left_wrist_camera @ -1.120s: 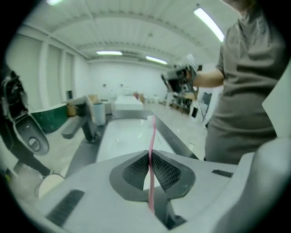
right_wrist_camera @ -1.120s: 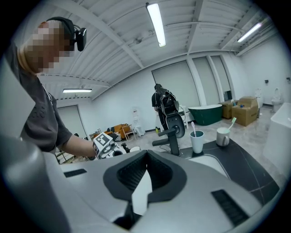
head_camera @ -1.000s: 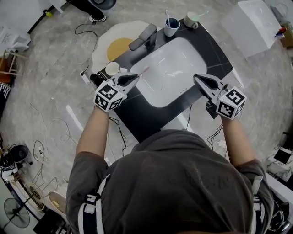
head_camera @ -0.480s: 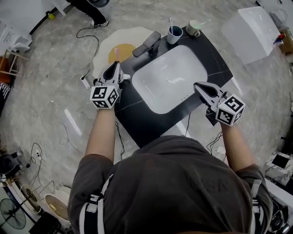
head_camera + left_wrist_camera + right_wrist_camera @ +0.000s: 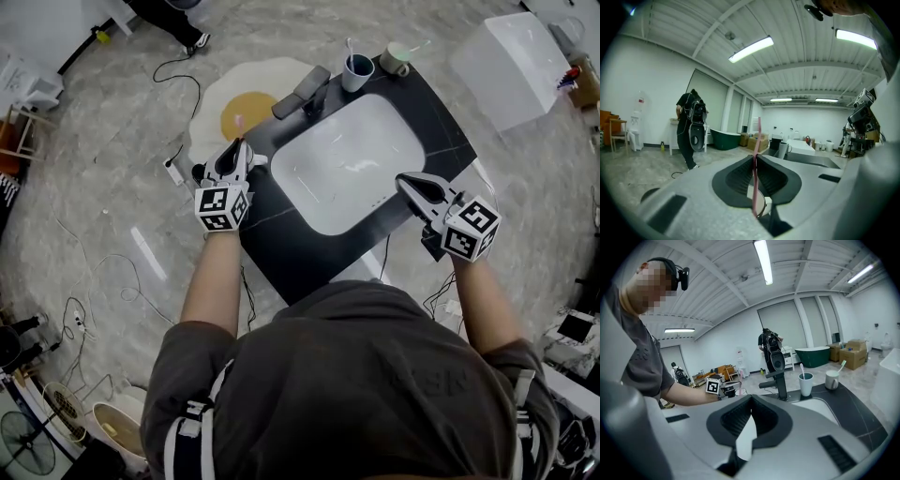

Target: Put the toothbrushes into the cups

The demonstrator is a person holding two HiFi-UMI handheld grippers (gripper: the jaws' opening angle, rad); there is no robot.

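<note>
We are holding a gripper in each hand over a black desk with a white sink set into it. The left gripper is hanging over the desk's left corner, and its jaws are pinching narrowly on a pink toothbrush, which is standing nearly upright between the pads, its thin handle running from below the jaws to well above them in the left gripper view. Looking along the left gripper, we are seeing a white cup just beneath the toothbrush's lower end; we cannot tell whether that end is touching the cup or inside it. The right gripper is hovering over the desk's right edge, beside the sink, pointing toward the basin. In its own view the right gripper is showing its jaws closed tip to tip with nothing between them. At the far side of the sink a dark faucet is standing, and just right of it a blue cup is holding a pale toothbrush. Next to that, near the desk's far corner, a mug is holding a green toothbrush that is leaning out to the right. An egg-shaped rug is lying on the floor beyond the left gripper, and a person in dark clothes is standing farther back in the room.
</note>
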